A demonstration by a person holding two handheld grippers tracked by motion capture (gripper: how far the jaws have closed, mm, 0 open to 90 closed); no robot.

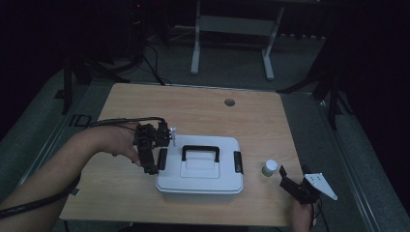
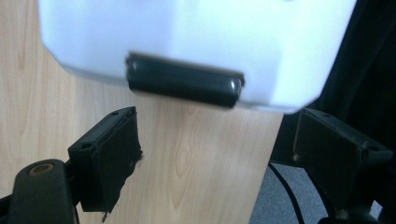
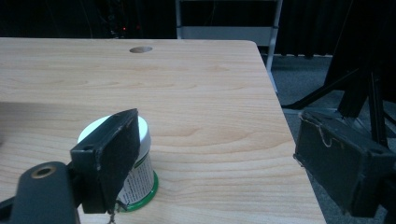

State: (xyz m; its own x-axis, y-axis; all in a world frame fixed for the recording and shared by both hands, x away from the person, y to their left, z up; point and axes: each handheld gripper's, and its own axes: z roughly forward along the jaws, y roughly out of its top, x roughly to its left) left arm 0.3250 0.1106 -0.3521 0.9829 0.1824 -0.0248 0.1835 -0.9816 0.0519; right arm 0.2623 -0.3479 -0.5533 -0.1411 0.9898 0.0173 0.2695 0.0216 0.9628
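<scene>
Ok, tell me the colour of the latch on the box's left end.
Black, on the white box; the latch shows best in the left gripper view.

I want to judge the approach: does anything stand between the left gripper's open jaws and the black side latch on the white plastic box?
Nothing visible does. The left gripper has open jaws facing the black side latch on the white plastic box, with bare light wooden table between them.
</scene>
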